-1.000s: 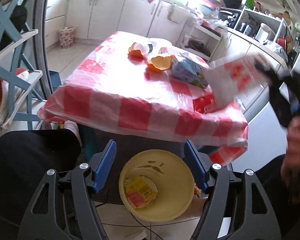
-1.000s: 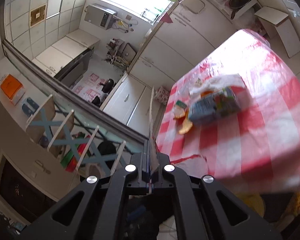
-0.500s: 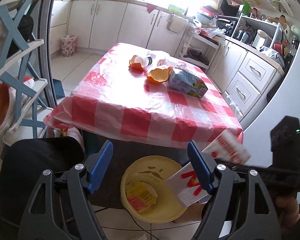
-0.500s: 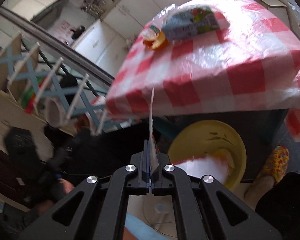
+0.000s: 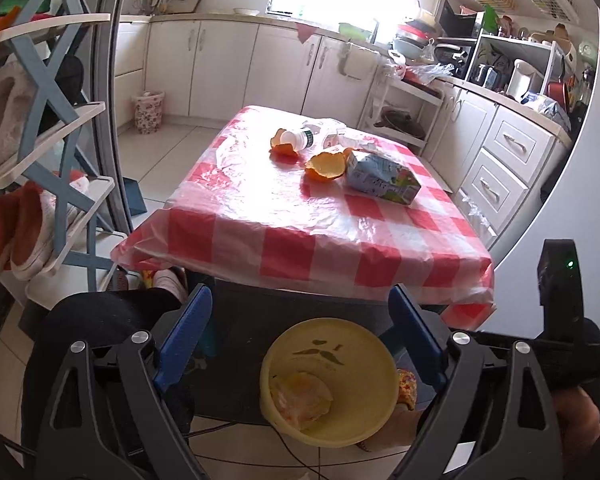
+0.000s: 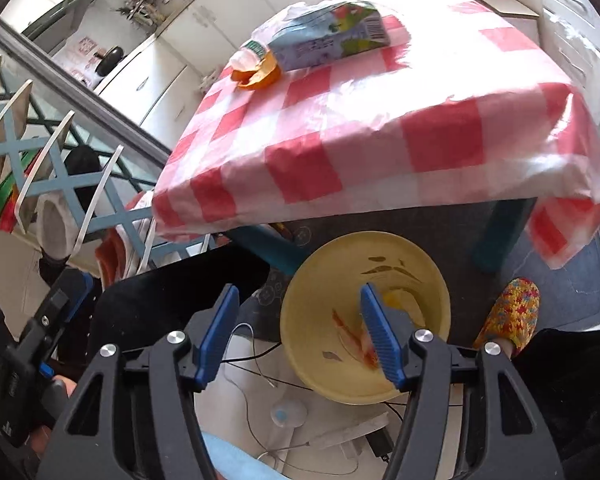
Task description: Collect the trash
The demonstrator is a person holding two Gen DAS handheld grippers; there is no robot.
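Observation:
A yellow bin (image 5: 332, 364) stands on the floor in front of the table, with wrappers lying in it (image 5: 300, 398); it also shows in the right wrist view (image 6: 332, 280). My left gripper (image 5: 300, 320) is open and empty above the bin. My right gripper (image 6: 300, 304) is open and empty over the bin's rim. On the red-checked table (image 5: 300, 236) lie a blue juice carton (image 5: 382, 178), orange peel (image 5: 326, 166) and a small white bottle (image 5: 298, 138). The carton (image 6: 328, 42) and peel (image 6: 260, 74) show in the right wrist view too.
A blue-and-white shoe rack (image 5: 40, 168) stands at the left. White kitchen cabinets (image 5: 500, 152) run along the back and right. A foot in a colourful slipper (image 6: 508, 312) rests right of the bin. Cables (image 6: 260, 376) lie on the floor.
My right gripper carried the red-and-white wrapper from the table down over the bin, then opened; the wrapper now lies in the bin. The left gripper stayed open above the bin.

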